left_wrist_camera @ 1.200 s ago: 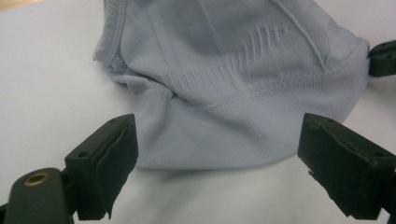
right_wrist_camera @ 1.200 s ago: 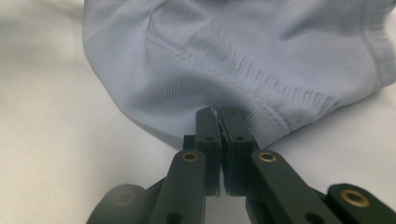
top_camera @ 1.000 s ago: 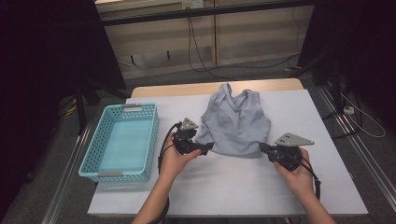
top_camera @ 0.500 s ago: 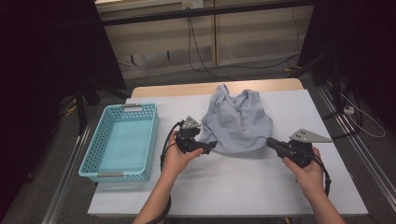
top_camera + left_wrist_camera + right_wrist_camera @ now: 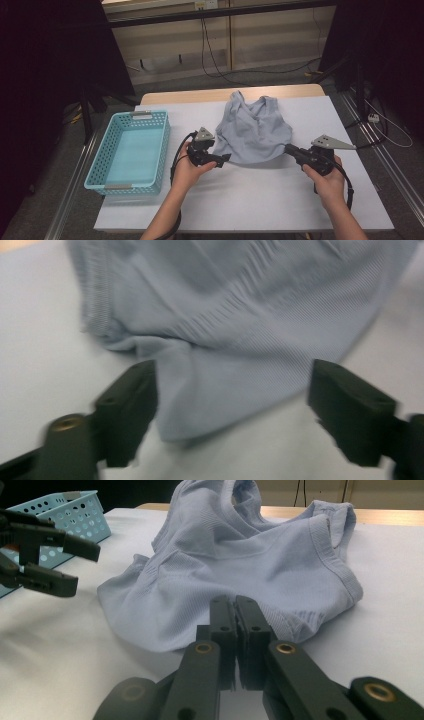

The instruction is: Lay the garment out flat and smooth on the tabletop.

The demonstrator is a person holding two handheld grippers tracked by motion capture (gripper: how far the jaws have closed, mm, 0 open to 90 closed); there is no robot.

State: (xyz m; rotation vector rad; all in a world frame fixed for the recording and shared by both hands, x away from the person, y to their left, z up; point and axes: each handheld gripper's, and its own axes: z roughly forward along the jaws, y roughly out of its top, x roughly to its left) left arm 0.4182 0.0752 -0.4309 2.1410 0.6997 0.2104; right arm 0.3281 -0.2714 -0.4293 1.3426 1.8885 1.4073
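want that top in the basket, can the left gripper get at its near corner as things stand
Probably yes. The left gripper stands open with the near corner of the light blue top between its jaws, which have just been closing. Nothing lies in the way.

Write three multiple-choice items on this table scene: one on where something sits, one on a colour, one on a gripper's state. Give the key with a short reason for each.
1. Where does the basket sit relative to the garment?
A. to its left in the high view
B. to its right in the high view
C. on top of it

2. What colour is the basket?
A. red
B. light blue
C. black

3. How do the jaws of the right gripper stand?
A. wide apart
B. pressed together at the garment's hem
C. shut around the basket's rim

Key: 1 A, the basket stands at the table's left edge in the high view, the garment at the middle. 2 B, its mesh walls are light blue. 3 B, the right gripper view shows both jaws together at the hem.
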